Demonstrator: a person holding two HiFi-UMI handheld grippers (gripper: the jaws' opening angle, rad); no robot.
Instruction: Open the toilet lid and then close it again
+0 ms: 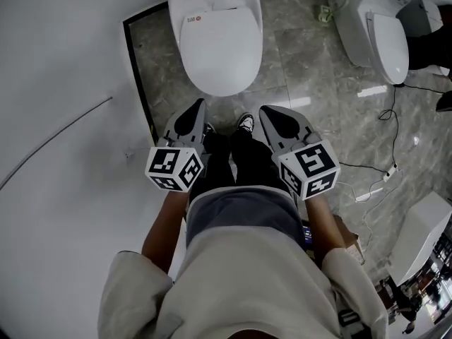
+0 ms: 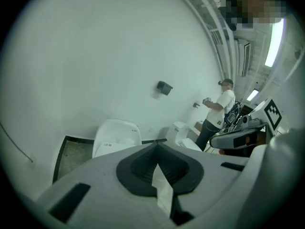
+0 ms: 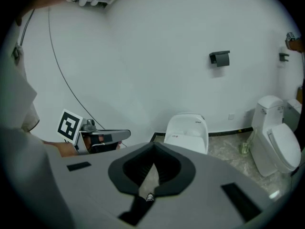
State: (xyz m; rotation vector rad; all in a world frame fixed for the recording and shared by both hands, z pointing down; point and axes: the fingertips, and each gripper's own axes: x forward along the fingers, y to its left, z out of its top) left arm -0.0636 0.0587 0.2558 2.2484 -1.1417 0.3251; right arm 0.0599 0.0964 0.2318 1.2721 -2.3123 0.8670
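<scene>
Both grippers are pinched fully closed and carrying nothing. The left gripper (image 1: 198,106) has its two tips pressed together at the front. The only gap is the little window behind the tips, and all you see through it is floor. Same deal with the right gripper (image 1: 267,113): tips meeting, nothing clamped, just a sliver of floor and what looks like a shoe through the slot. Neither one is touching the toilet (image 1: 215,34); both are held up in front of the person's waist, well apart from it.

The toilet stands against the wall ahead of the person's feet, and its lid (image 1: 220,48) is down flat over the bowl.

In both gripper views the jaw bodies cover the lower front of the toilet, so only the lid and back part show. The head view cuts off its rear at the top edge. A second toilet (image 1: 381,27) to the right is cut off there too. In the left gripper view there's another person (image 2: 219,111) far off by the wall, too small to make out what they're doing.
</scene>
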